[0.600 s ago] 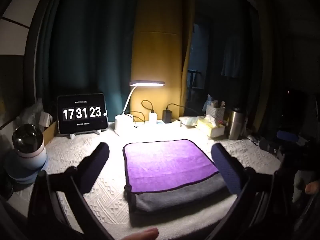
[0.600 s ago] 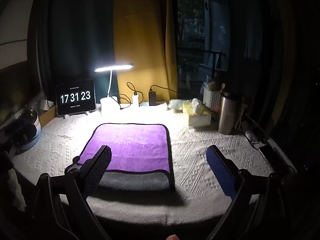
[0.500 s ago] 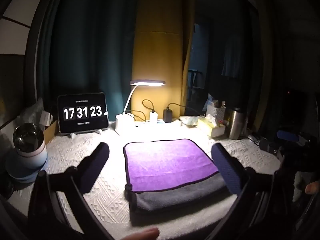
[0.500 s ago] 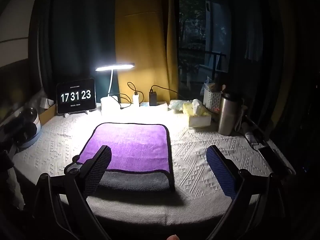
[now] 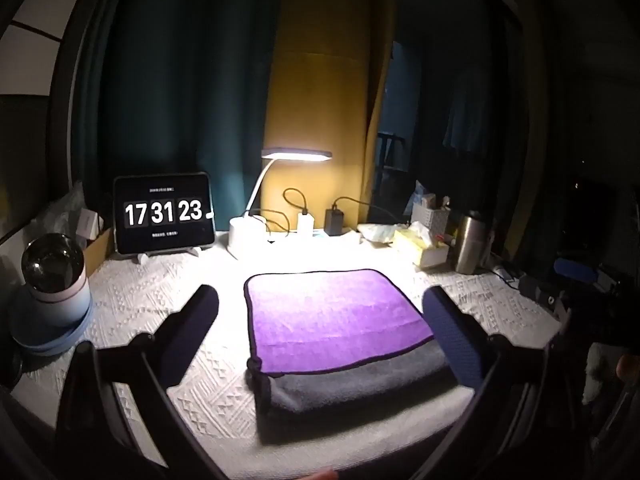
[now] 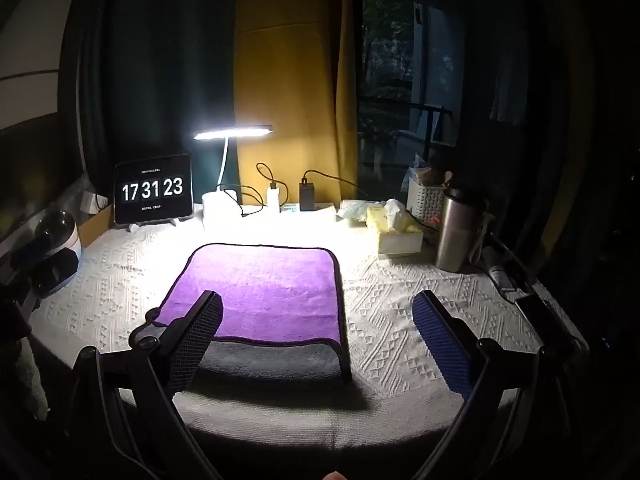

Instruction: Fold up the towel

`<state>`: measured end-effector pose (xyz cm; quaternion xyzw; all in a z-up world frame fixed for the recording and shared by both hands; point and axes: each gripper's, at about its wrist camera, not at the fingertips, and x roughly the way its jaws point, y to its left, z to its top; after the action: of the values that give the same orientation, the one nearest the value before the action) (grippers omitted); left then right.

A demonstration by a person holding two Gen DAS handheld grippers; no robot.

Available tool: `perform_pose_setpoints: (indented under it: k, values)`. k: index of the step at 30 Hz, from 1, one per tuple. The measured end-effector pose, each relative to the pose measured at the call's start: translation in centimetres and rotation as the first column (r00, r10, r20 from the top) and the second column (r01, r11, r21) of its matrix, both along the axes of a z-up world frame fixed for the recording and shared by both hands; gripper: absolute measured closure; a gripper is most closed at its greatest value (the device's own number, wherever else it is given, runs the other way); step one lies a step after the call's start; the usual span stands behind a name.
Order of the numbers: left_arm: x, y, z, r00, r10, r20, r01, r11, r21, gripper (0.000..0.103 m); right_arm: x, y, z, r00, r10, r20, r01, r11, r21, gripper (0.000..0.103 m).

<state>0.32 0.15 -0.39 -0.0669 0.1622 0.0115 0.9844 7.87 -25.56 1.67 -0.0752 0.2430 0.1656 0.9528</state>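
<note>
Left wrist view
left gripper [image 5: 320,316]: we see both jaws spread wide, nothing between the pads, held above the table's near edge.
towel [image 5: 336,320]: folded, purple layer on top, grey layer showing along its near side; lies flat on the table middle, close to the near edge, framed between the two fingers [image 5: 192,328] in this view.
table [image 5: 152,292]: covered in a white textured cloth.
clock [image 5: 162,212]: far left corner area, reads 17 31 23.
lamp [image 5: 296,156]: lit, at the far edge behind the towel.
steel bottle [image 5: 470,242]: far right, upright, next to the tissue box [image 5: 424,246].
round pot [image 5: 52,280]: left edge.

Right wrist view
right gripper [image 6: 318,328]: we see jaws wide apart, empty, above the near edge.
towel [image 6: 264,284]: left of centre; the left finger [image 6: 196,336] overlaps its near left corner in the picture, contact we cannot tell; the right finger is well off to the towel's right over bare table [image 6: 400,300].
clock [image 6: 154,190]: far left.
lamp [image 6: 232,132]: far edge, lit.
tissue box [image 6: 398,228]: far right, just left of the steel bottle [image 6: 458,232].
basket [image 6: 426,200]: behind the bottle.
</note>
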Motion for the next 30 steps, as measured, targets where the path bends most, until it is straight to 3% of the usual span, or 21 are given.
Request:
perform_pose_setpoints:
  k: [30]
  values:
    - [0.03, -0.5, 0.02, 0.999, -0.037, -0.004, 0.037, 0.999, -0.027, 0.001, 0.31, -0.48, 0.01, 1.0, -0.003, -0.019, 0.004, 1.0, 0.026, 0.005]
